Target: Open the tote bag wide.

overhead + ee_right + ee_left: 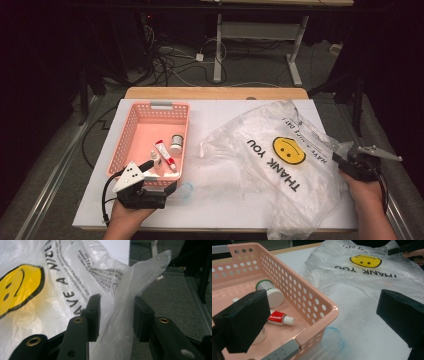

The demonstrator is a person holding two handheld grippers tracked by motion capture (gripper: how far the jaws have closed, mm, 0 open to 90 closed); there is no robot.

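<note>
Plastic bag with a yellow smiley and "THANK YOU" print lies spread flat on the white table, and its right edge rises in a fold between the right tongs. Those jaws stand partly open with the film hanging loose in the gap; the pads do not press on it, so nothing is gripped there. Left tongs hover wide open and empty over the near corner of the pink basket, one jaw above the basket's inside, the other above the bare table just outside its wall.

Just beyond the left tongs, inside the basket, lie a red-and-white tube, a white jar with a green-edged label and a small white bottle. A faint bluish round thing rests on the table just outside the basket's corner.

Judging by this, packing has hardly begun: the bag is flat and unopened, all items sit in the basket, and everything remains to be moved
</note>
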